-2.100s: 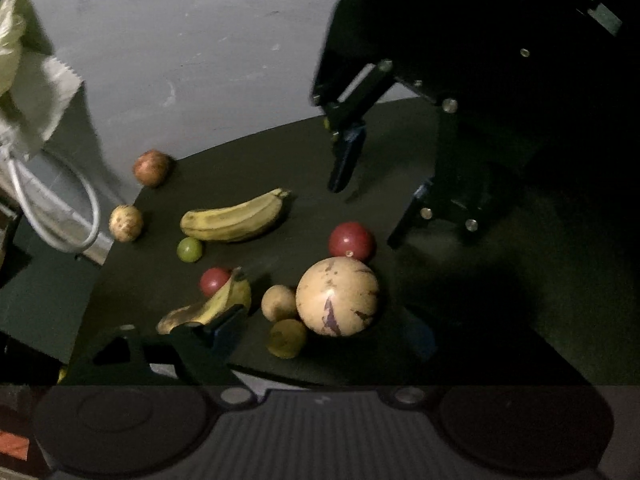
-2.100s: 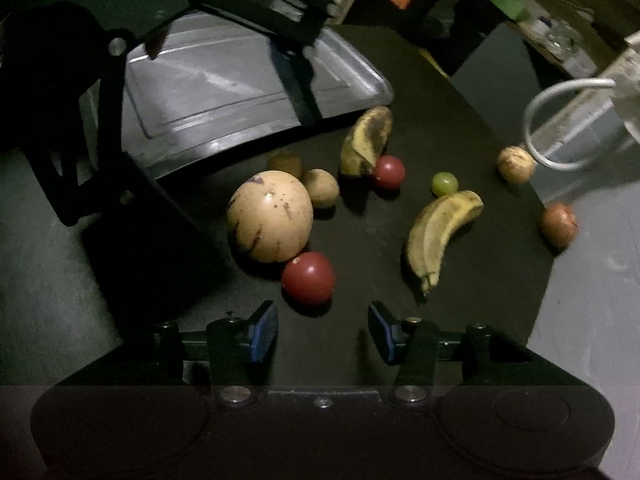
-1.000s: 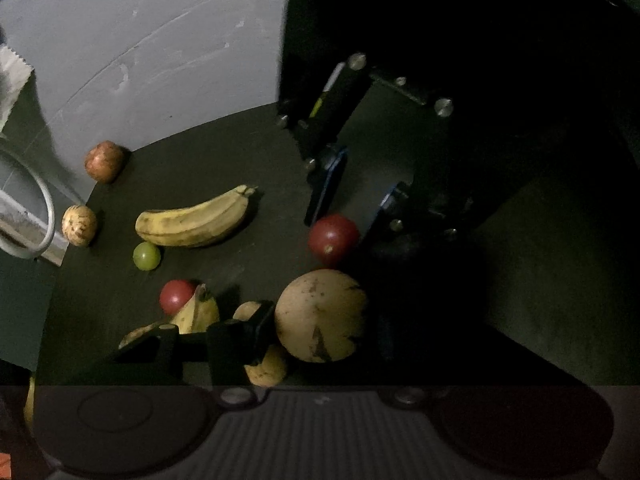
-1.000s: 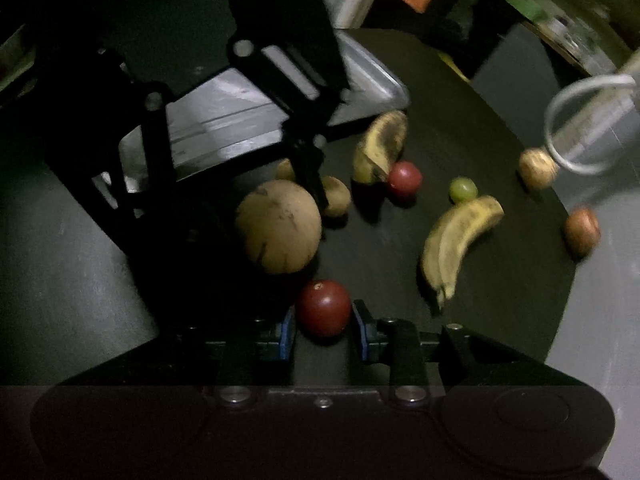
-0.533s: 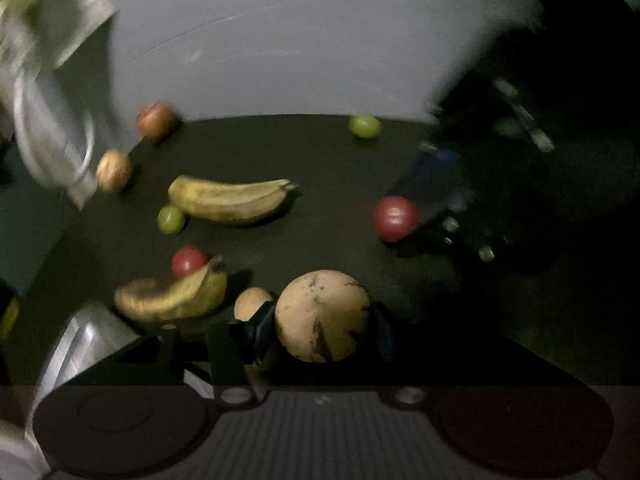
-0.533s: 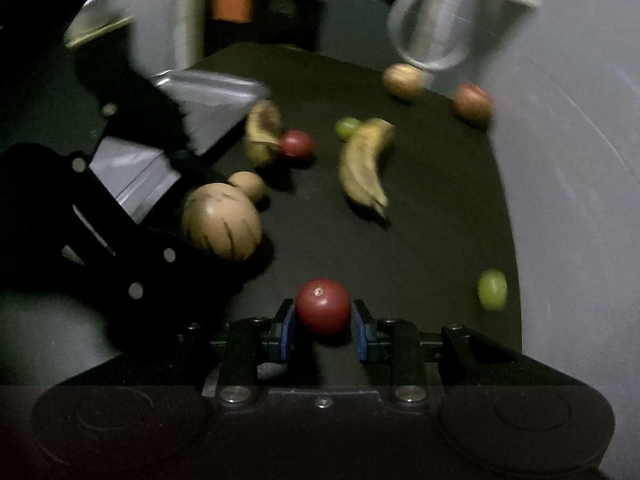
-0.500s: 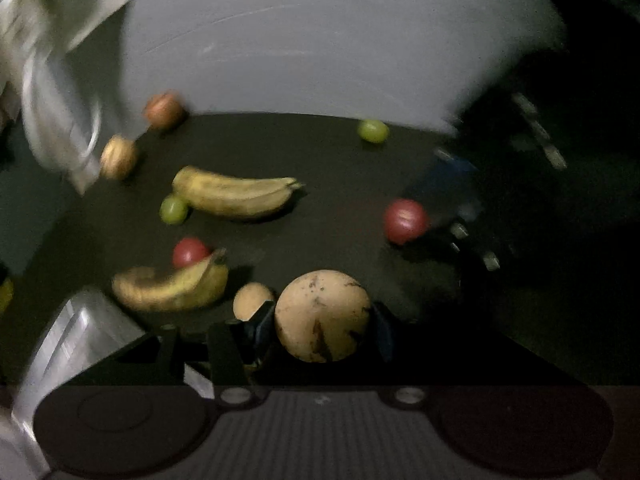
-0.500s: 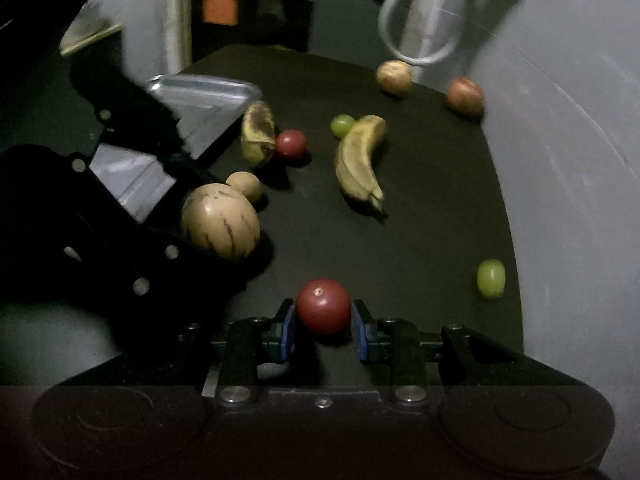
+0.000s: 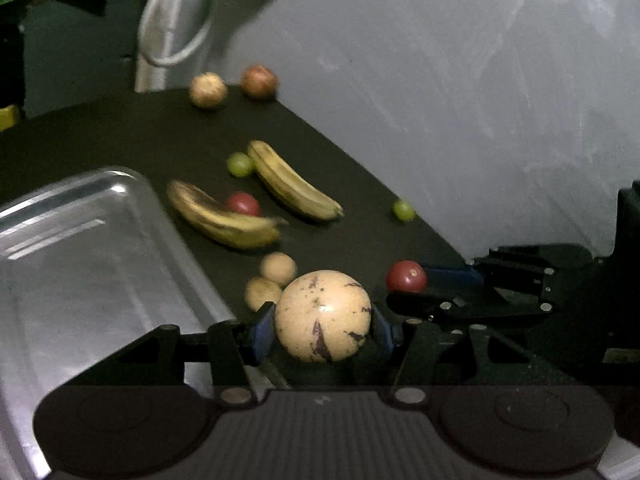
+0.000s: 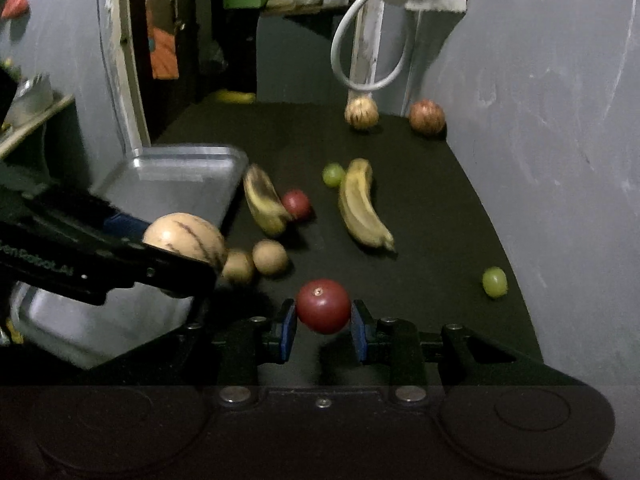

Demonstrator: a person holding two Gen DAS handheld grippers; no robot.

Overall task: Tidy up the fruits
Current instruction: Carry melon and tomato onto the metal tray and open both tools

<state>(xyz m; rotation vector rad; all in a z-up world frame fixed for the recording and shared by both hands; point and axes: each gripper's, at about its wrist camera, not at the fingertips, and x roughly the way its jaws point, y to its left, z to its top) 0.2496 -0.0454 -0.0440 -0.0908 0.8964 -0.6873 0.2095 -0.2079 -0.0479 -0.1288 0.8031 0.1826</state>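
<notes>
A metal tray is seen at the left on the black mat, with its near edge beside the left gripper. That gripper's blue pads are pressed on both sides of a pale streaked melon, which is gripped and held at the tray's right edge; whether it is clear of the mat cannot be told. Just beyond the melon, two small tan fruits lie side by side on the mat. Farther off, a spotted banana is laid next to the tray, with a small red fruit touching its far side. To the right of these, a second banana is laid, with a green grape at its far end. At the far edge of the mat, a striped tan fruit and a reddish apple are set near each other under a white cable loop. To the right of the melon, the right gripper is closed on a red tomato, which is clamped between the pads, with a shadow seen under it on the mat. A lone grape lies near the mat's right edge, close to the grey wall.
</notes>
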